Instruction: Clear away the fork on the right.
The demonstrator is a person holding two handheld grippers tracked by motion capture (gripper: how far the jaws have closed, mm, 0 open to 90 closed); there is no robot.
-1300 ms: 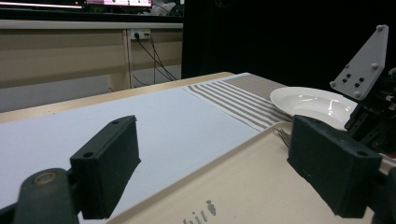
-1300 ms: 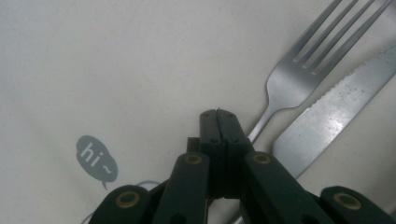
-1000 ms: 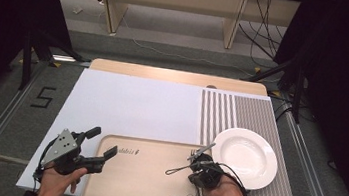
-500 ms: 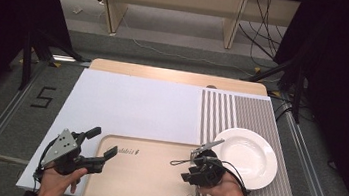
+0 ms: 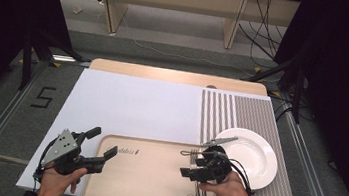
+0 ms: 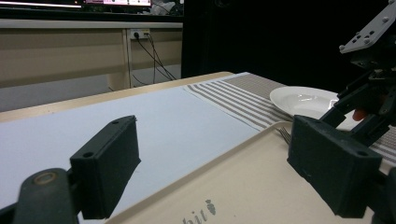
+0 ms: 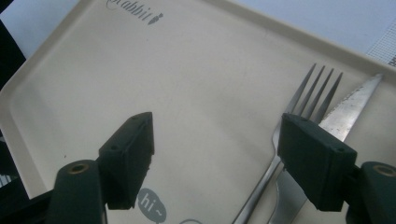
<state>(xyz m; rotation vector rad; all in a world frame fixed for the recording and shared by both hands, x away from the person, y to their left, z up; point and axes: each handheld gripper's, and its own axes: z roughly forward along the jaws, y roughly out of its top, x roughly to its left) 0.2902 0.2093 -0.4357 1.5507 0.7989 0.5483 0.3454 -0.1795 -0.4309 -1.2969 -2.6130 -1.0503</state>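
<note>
The right gripper (image 5: 199,169) hovers over the right part of the beige tray (image 5: 141,184), its jaws having just been opening; they now stand wide apart with nothing clamped between them. In the right gripper view the fork (image 7: 299,100) lies flat on the tray beside the right-hand jaw, tines pointing away from the camera, and the serrated knife (image 7: 348,109) lies just beside it on the far side, its blade running roughly the same way. The jaw's block covers part of the fork's neck from this angle; whether it touches the fork cannot be told. In the high view the knife's blade (image 5: 218,141) sticks out past the tray's far edge toward the white plate (image 5: 256,156), which sits on the striped placemat (image 5: 241,114) just right of the tray.

The left gripper (image 5: 98,151) rests at the tray's near-left corner, jaws released and empty, one jaw over the white sheet (image 5: 131,105) and the other over the tray rim. From the left gripper view, the right gripper (image 6: 369,93) stands across the tray, with the plate (image 6: 303,98) behind it.

The wooden surface (image 5: 165,74) shows beyond the sheet. Around it are grey floor, a taped number on the left, cables, and the legs of a shelf unit at the back
</note>
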